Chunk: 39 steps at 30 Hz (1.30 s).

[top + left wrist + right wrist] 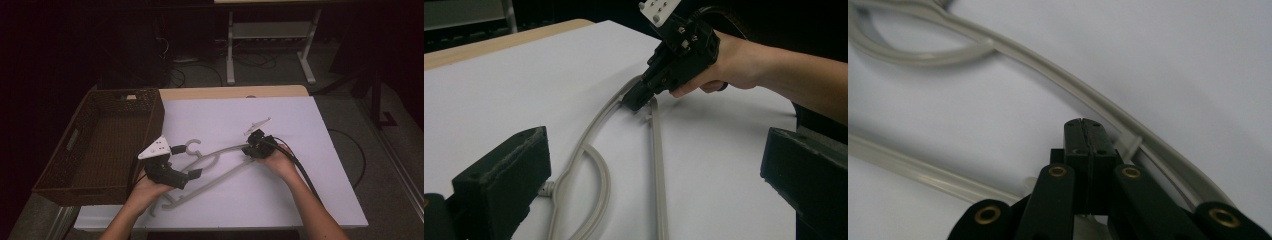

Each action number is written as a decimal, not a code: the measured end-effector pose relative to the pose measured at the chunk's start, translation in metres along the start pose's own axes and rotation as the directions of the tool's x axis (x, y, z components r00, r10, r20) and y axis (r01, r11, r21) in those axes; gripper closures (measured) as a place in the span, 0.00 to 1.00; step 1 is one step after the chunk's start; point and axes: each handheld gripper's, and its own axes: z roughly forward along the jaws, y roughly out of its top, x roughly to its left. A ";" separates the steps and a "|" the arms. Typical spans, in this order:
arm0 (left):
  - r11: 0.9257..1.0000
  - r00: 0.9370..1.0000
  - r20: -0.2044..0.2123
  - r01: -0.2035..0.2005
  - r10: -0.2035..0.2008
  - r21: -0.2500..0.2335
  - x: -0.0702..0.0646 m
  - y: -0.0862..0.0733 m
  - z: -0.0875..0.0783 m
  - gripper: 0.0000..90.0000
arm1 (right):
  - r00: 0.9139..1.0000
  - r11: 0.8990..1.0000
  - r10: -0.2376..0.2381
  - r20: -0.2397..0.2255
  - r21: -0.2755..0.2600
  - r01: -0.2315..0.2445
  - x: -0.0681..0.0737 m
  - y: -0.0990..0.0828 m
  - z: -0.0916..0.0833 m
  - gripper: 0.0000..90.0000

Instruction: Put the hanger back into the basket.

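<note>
A pale grey plastic clothes hanger (220, 176) lies flat on the white table cover (300, 190), its hook toward the basket. My left gripper (187, 161) is open, its jaws spread on either side of the hook end; from its own camera the hanger (589, 130) runs away between the two wide-apart jaws. My right gripper (246, 150) points down at the hanger's far end, where arm and bar meet. Its jaws (1083, 131) are shut pad to pad with nothing visible between them, and the hanger's arm (1048, 70) passes just beside the tip. The right gripper (634, 102) touches that end.
A brown wicker basket (155, 117) stands at the table's left, close to my left hand. The bare wooden tabletop (225, 92) shows behind the cover. The right gripper's black cable (305, 175) trails along the forearm. Beyond the table, a desk frame and cables sit on the dark floor.
</note>
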 end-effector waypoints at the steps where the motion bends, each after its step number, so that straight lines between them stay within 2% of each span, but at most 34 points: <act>1: 1.000 1.000 0.000 0.002 -0.002 0.000 0.000 0.000 0.001 0.00 | 1.000 1.000 0.000 0.000 0.000 0.000 0.000 0.000 0.000 0.99; 3: 1.000 1.000 -0.002 0.007 -0.007 0.007 0.000 -0.002 0.002 0.00 | 1.000 1.000 0.000 0.000 0.000 0.000 -0.001 0.000 0.000 0.99; 4: 1.000 1.000 -0.007 0.001 -0.001 0.021 0.000 -0.004 0.005 0.00 | 1.000 1.000 0.000 0.024 0.007 0.000 -0.001 0.000 -0.001 1.00; 9: 0.999 1.000 -0.010 -0.010 0.011 0.052 0.000 -0.009 0.010 0.00 | 0.999 1.000 0.016 0.050 0.015 -0.016 -0.006 -0.003 -0.004 1.00; 11: 0.998 1.000 -0.016 -0.013 0.014 0.066 0.000 -0.011 0.014 0.00 | 0.997 1.000 0.017 0.081 0.024 -0.019 -0.012 -0.007 -0.008 1.00; 13: 0.997 1.000 -0.015 -0.018 0.019 0.072 0.000 -0.012 0.014 0.00 | 0.996 0.999 0.029 0.087 0.026 -0.031 -0.014 -0.008 -0.010 0.99; 15: 0.997 1.000 -0.015 -0.023 0.024 0.076 0.000 -0.013 0.015 0.00 | 0.992 0.999 0.036 0.123 0.017 -0.039 -0.025 -0.013 -0.017 1.00; 16: 0.997 1.000 -0.016 -0.018 0.019 0.077 0.000 -0.013 0.016 0.00 | 0.992 0.999 0.036 0.123 0.017 -0.039 -0.025 -0.013 -0.017 1.00; 18: 0.997 1.000 -0.018 -0.013 0.014 0.079 0.000 -0.014 0.016 0.00 | 0.982 0.996 0.089 0.168 -0.001 -0.090 -0.037 -0.020 -0.027 1.00; 19: 0.997 1.000 -0.018 -0.012 0.013 0.081 0.000 -0.014 0.017 0.00 | 0.982 0.996 0.089 0.168 -0.001 -0.090 -0.037 -0.020 -0.027 1.00; 20: 0.996 1.000 -0.017 -0.015 0.016 0.086 0.000 -0.015 0.018 0.00 | 0.970 0.993 0.103 0.219 0.033 -0.112 -0.047 -0.029 -0.030 1.00; 21: 0.996 1.000 -0.017 -0.015 0.016 0.086 0.000 -0.015 0.018 0.00 | 0.970 0.993 0.103 0.219 0.033 -0.112 -0.047 -0.029 -0.030 1.00; 22: 0.996 1.000 -0.017 -0.016 0.018 0.088 0.000 -0.015 0.018 0.00 | 0.971 0.989 0.146 0.189 0.002 -0.149 -0.054 -0.036 -0.034 0.99; 24: 0.996 1.000 -0.017 -0.016 0.018 0.088 0.000 -0.015 0.019 0.00 | 0.969 0.990 0.140 0.202 0.005 -0.144 -0.055 -0.037 -0.035 0.99; 25: 0.996 1.000 -0.015 -0.019 0.021 0.092 0.000 -0.015 0.019 0.00 | 0.968 0.988 0.152 0.198 -0.033 -0.149 -0.053 -0.035 -0.041 0.99; 27: 0.995 1.000 -0.014 -0.018 0.019 0.094 -0.001 -0.015 0.021 0.00 | 0.975 0.990 0.139 0.175 -0.060 -0.131 -0.046 -0.029 -0.042 1.00; 28: 0.995 1.000 -0.014 -0.018 0.019 0.094 -0.001 -0.015 0.021 0.00 | 0.975 0.990 0.139 0.175 -0.060 -0.131 -0.046 -0.029 -0.042 1.00; 29: 0.995 1.000 -0.011 -0.018 0.020 0.095 -0.001 -0.016 0.021 0.00 | 0.982 0.993 0.114 0.151 -0.052 -0.107 -0.036 -0.022 -0.036 0.99; 30: 0.995 1.000 -0.011 -0.022 0.023 0.098 -0.001 -0.016 0.022 0.00 | 0.986 0.996 0.088 0.139 -0.035 -0.084 -0.032 -0.019 -0.031 0.99; 32: 0.995 1.000 -0.007 -0.022 0.023 0.098 -0.001 -0.016 0.022 0.00 | 0.990 0.998 0.061 0.129 -0.007 -0.060 -0.024 -0.015 -0.020 0.99; 35: 0.995 1.000 -0.009 -0.017 0.018 0.095 -0.002 -0.017 0.022 0.00 | 0.987 0.997 0.037 0.153 0.057 -0.046 -0.016 -0.014 -0.006 1.00; 38: 0.995 1.000 -0.009 -0.017 0.018 0.099 -0.001 -0.017 0.021 0.00 | 0.985 0.997 0.012 0.173 0.072 -0.025 -0.016 -0.014 -0.005 1.00; 39: 0.995 1.000 -0.009 -0.017 0.018 0.099 0.000 -0.018 0.021 0.00 | 0.978 0.996 0.007 0.210 0.088 -0.026 -0.016 -0.015 -0.006 1.00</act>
